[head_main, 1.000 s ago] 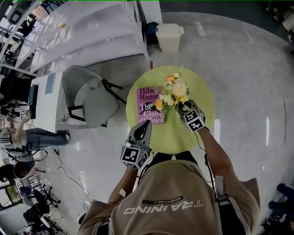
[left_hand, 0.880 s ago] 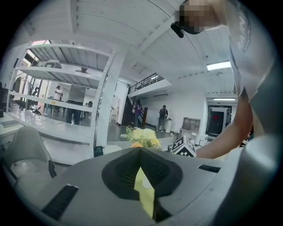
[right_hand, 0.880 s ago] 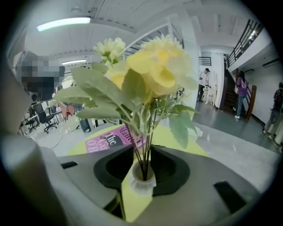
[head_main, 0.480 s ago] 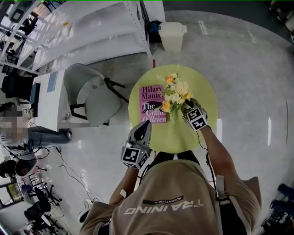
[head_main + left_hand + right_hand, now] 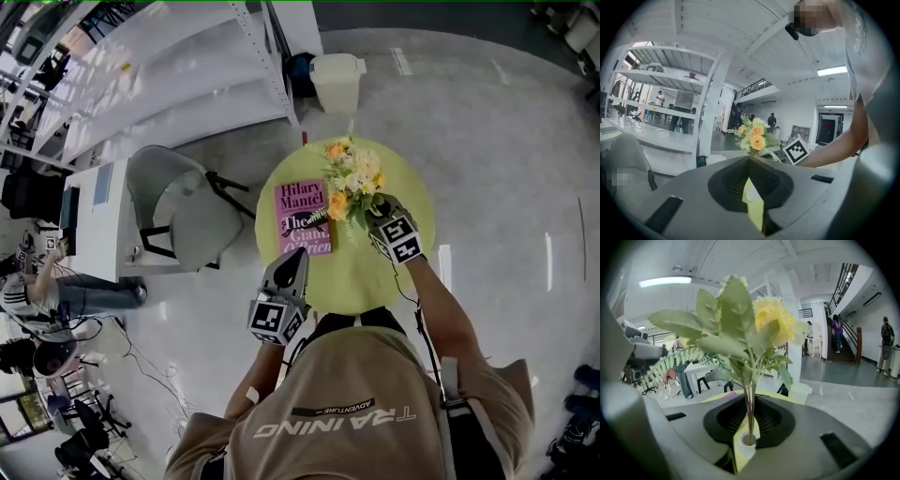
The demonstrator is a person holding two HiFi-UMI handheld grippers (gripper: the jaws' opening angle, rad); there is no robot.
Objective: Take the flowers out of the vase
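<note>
A bunch of yellow, orange and white flowers (image 5: pixel 352 178) with green fern leaves stands over the far part of the round yellow-green table (image 5: pixel 412 197). My right gripper (image 5: pixel 375 214) is at its base. In the right gripper view the thin stems (image 5: pixel 750 401) run down between the jaws, which are closing on them, and the leaves and a yellow bloom (image 5: pixel 771 317) fill the view above. I cannot make out the vase in any view. My left gripper (image 5: pixel 292 255) hangs at the table's near edge, jaws together and empty (image 5: pixel 751 187). From there the flowers (image 5: pixel 753 136) show ahead.
A pink book (image 5: pixel 303 217) lies on the table left of the flowers. A grey chair (image 5: pixel 183 211) stands to the left, and white shelving (image 5: pixel 169 66) beyond it. A white bin (image 5: pixel 337 80) is behind the table. People stand at the far left.
My right gripper has closed on the stems and risen, and the bunch of flowers has come up with it. The left gripper has stayed put.
</note>
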